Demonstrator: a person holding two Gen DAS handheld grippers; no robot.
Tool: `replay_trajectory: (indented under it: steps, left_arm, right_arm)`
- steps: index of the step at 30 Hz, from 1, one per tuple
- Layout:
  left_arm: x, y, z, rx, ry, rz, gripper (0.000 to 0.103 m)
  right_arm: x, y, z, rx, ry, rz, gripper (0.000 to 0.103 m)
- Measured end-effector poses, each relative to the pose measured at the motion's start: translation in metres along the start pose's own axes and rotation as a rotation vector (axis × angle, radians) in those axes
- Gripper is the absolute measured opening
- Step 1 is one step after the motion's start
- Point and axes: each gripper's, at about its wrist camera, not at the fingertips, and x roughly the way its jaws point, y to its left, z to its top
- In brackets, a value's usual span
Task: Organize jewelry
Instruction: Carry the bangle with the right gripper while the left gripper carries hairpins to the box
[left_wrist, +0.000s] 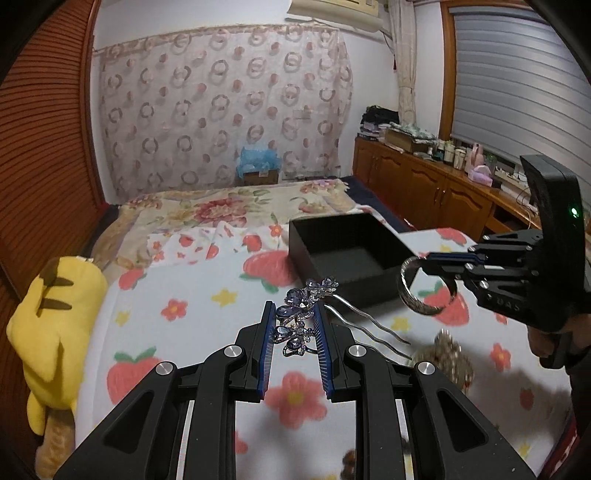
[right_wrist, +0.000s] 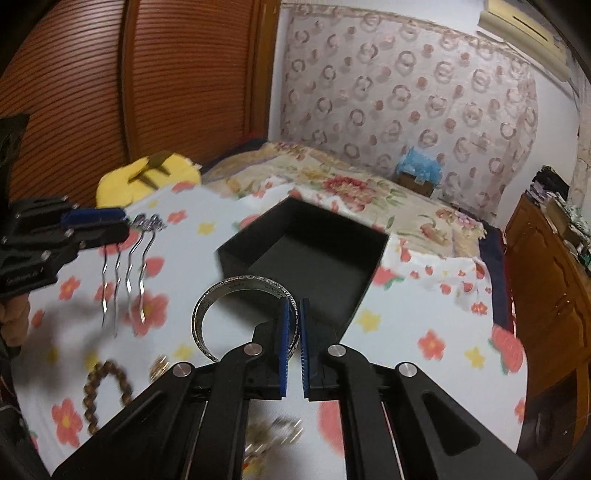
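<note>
My left gripper (left_wrist: 294, 314) is shut on a blue jewelled flower hairpin (left_wrist: 303, 317), held above the bed; its wavy silver prongs (left_wrist: 373, 328) trail to the right. It also shows in the right wrist view (right_wrist: 147, 223) with prongs hanging down. My right gripper (right_wrist: 294, 306) is shut on a silver bangle (right_wrist: 236, 317), held just before the open black box (right_wrist: 306, 254). In the left wrist view the bangle (left_wrist: 424, 288) hangs at the box's (left_wrist: 351, 254) right front corner.
A brown bead bracelet (right_wrist: 103, 395) and blurred gold jewelry (right_wrist: 273, 439) lie on the strawberry-print cover (left_wrist: 177, 317). A yellow plush toy (left_wrist: 51, 321) lies at the bed's left edge. Wooden cabinets (left_wrist: 424, 184) stand to the right.
</note>
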Motion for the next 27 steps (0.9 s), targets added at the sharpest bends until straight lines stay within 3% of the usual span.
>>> replay_trajectory:
  steps: [9,15,27]
  left_arm:
    - [0.038,-0.001,0.039,-0.005,0.000,0.000,0.019]
    - [0.068,-0.004,0.054,0.001,0.020,-0.004,0.019]
    - [0.120,-0.027,0.066,0.065,0.076,-0.037,0.019]
  right_arm:
    - [0.045,-0.037,0.030,0.021,0.000,-0.008,0.007]
    - [0.065,-0.050,0.031,0.037,0.016,0.057,0.014]
    - [0.044,-0.082,0.020,0.095,-0.018,0.016,0.014]
